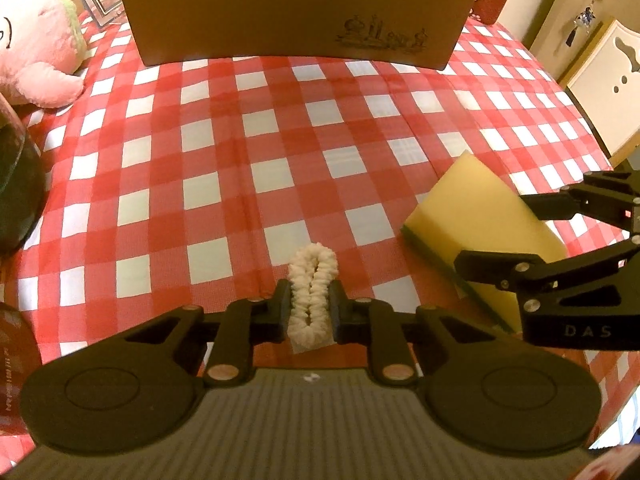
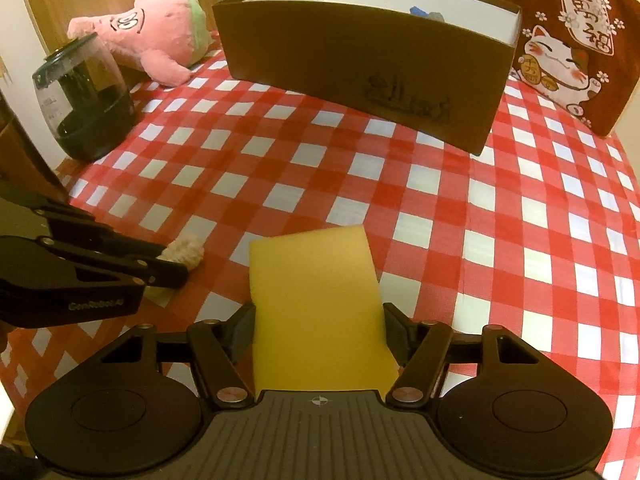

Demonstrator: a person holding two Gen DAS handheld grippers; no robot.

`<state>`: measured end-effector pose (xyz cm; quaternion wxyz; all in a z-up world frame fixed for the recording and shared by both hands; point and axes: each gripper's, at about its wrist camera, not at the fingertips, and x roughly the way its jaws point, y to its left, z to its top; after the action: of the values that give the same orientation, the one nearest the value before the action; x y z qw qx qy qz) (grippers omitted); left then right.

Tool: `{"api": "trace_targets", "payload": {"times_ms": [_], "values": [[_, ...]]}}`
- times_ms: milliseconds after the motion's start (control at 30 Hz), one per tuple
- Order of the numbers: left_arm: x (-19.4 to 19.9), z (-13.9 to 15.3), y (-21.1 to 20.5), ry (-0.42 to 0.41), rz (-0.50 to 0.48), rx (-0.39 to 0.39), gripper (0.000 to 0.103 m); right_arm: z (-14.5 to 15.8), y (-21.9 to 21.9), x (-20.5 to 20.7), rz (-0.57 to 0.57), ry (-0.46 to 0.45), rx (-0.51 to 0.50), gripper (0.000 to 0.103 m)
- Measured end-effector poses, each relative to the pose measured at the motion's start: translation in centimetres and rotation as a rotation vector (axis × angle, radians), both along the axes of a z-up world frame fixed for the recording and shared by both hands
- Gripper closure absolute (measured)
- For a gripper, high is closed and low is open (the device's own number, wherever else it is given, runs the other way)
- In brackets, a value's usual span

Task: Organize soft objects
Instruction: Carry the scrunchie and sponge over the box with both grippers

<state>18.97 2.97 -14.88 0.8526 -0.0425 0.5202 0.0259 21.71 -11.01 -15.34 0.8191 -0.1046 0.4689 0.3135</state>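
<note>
Left claw (image 1: 310, 306) is clamped on a fluffy white scrunchie (image 1: 312, 294), squeezed flat between both fingers, down by the near edge of the desk (image 1: 240, 160). From the right wrist view you only get a bit of the scrunchie (image 2: 184, 251) poking out past the left claw's (image 2: 176, 266) fingertips.

Right claw (image 2: 320, 338) has its fingers pressed on both sides of a yellow sponge (image 2: 316, 304), so it's gripping that. The sponge (image 1: 476, 216) sits tilted, and has a green layer on its underside, visible in the left view, where the right claw (image 1: 496, 236) comes in from the right edge. It's just right of the scrunchie, not touching it.

At the far edge of the desk there's a brown box (image 2: 360, 80), open top, white inside, with something blue peeking over its rim. Pink plush (image 2: 156, 36) lies at the far left corner, and a glass jug (image 2: 86, 100) with a dark lid stands near the left edge. A cat cushion (image 2: 568, 52) leans at the far right corner. Red-and-white check cloth covers the whole desk.
</note>
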Motion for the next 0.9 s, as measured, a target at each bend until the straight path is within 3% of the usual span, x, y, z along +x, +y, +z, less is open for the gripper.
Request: {"api": "trace_targets", "payload": {"times_ms": [467,900], "values": [[0.4,2.1,1.1,-0.043,0.013,0.030,0.086,1.6,0.1,0.6,-0.027,-0.005,0.030,0.038],[1.7,6.8,3.0,-0.154,0.046,0.058,0.086,5.3,-0.3,2.6,-0.052,-0.061,0.110,0.038]]}}
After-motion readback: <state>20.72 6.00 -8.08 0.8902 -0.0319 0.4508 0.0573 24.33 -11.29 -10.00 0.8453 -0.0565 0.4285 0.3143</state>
